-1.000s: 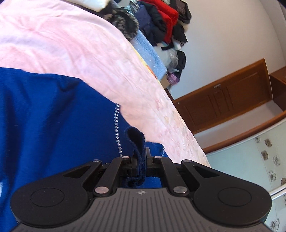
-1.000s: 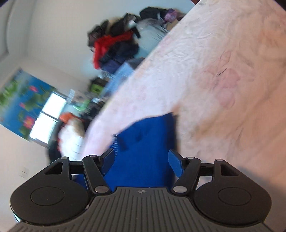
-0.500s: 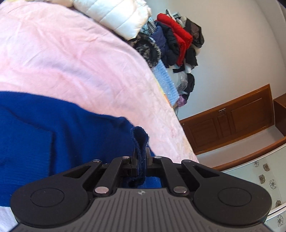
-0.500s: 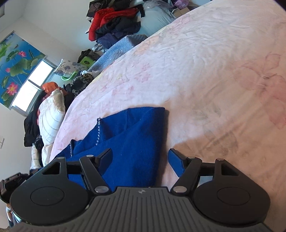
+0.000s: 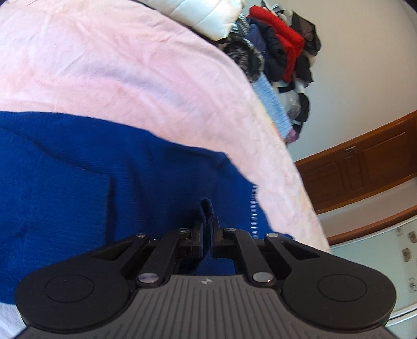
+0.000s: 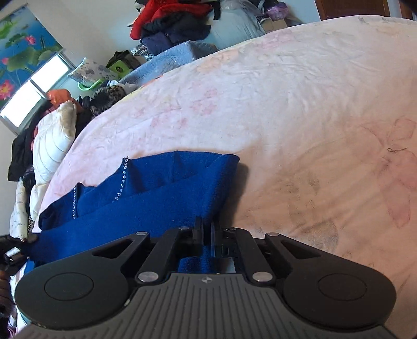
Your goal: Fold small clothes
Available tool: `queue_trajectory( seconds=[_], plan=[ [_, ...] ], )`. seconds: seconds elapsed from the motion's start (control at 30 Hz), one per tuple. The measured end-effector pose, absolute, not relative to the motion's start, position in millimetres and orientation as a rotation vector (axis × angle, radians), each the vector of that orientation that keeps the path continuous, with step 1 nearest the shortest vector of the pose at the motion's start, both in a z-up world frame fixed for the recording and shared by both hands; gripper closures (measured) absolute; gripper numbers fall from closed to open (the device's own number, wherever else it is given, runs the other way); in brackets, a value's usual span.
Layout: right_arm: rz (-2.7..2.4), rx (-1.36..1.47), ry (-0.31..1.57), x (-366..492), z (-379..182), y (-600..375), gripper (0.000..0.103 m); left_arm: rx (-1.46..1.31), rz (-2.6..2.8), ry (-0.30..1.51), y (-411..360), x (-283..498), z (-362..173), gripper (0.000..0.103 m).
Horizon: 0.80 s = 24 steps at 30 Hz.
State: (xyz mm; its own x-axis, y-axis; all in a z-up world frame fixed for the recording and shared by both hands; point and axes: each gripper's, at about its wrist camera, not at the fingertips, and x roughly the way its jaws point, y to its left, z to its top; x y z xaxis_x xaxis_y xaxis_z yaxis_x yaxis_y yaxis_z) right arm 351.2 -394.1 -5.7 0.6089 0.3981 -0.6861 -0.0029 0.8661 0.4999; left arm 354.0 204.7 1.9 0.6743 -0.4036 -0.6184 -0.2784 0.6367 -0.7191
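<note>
A blue knit garment (image 5: 104,177) with a row of small rhinestones lies spread on the pink bed sheet (image 5: 117,67). My left gripper (image 5: 207,229) is shut on a fold of the blue garment, which sticks up between the fingers. In the right wrist view the blue garment (image 6: 166,193) lies bunched in folds, with the rhinestone trim showing at its left. My right gripper (image 6: 207,230) is shut on the garment's near right edge, low over the pink sheet (image 6: 299,104).
A pile of clothes, red and dark jackets (image 5: 284,44) and a white quilted coat (image 5: 211,13), lies beyond the bed's far edge. A wooden cabinet (image 5: 365,164) stands to the right. A white pillow (image 6: 54,135) and a window (image 6: 31,91) show at the left.
My right gripper was open over the garment and has closed on its edge. My left gripper has kept its hold and moved over the garment, which now lies more spread out.
</note>
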Motion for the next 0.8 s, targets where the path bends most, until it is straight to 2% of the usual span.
queue_trajectory(
  seconds=[0.03,0.07,0.13,0.2,0.23,0.3,0.37,0.4,0.53,0.6,0.7,0.8],
  plan=[
    [0.239,0.502,0.899,351,-6,-396,0.082,-0.9,-0.092,0.864,207,355,-2,0.098],
    [0.224,0.515,0.905,352,-6,-397,0.082,-0.898,-0.102,0.871,209,356,-4,0.098],
    [0.199,0.535,0.888,348,-2,-400,0.075,-0.918,-0.098,0.884,217,352,-3,0.097],
    [0.161,0.495,0.81,335,12,-397,0.069,-0.927,-0.118,0.864,226,342,6,0.096],
    [0.166,0.455,0.76,327,22,-392,0.067,-0.919,-0.125,0.835,231,334,15,0.093],
    [0.215,0.407,0.709,314,36,-378,0.065,-0.918,-0.138,0.761,243,319,32,0.074],
    [0.311,0.385,0.717,307,41,-359,0.063,-0.93,-0.092,0.664,260,300,47,0.038],
    [0.364,0.372,0.742,305,40,-347,0.06,-0.935,-0.048,0.617,268,290,52,0.034],
    [0.479,0.296,0.849,307,20,-304,0.055,-0.993,0.038,0.554,299,254,57,0.033],
    [0.463,0.273,0.9,310,4,-293,0.056,-0.882,0.071,0.57,302,238,61,0.033],
    [0.461,0.297,0.865,305,1,-293,0.053,-0.795,0.075,0.571,300,212,61,0.033],
    [0.451,0.297,0.826,297,19,-281,0.051,-0.928,0.082,0.503,312,186,46,0.033]
  ],
)
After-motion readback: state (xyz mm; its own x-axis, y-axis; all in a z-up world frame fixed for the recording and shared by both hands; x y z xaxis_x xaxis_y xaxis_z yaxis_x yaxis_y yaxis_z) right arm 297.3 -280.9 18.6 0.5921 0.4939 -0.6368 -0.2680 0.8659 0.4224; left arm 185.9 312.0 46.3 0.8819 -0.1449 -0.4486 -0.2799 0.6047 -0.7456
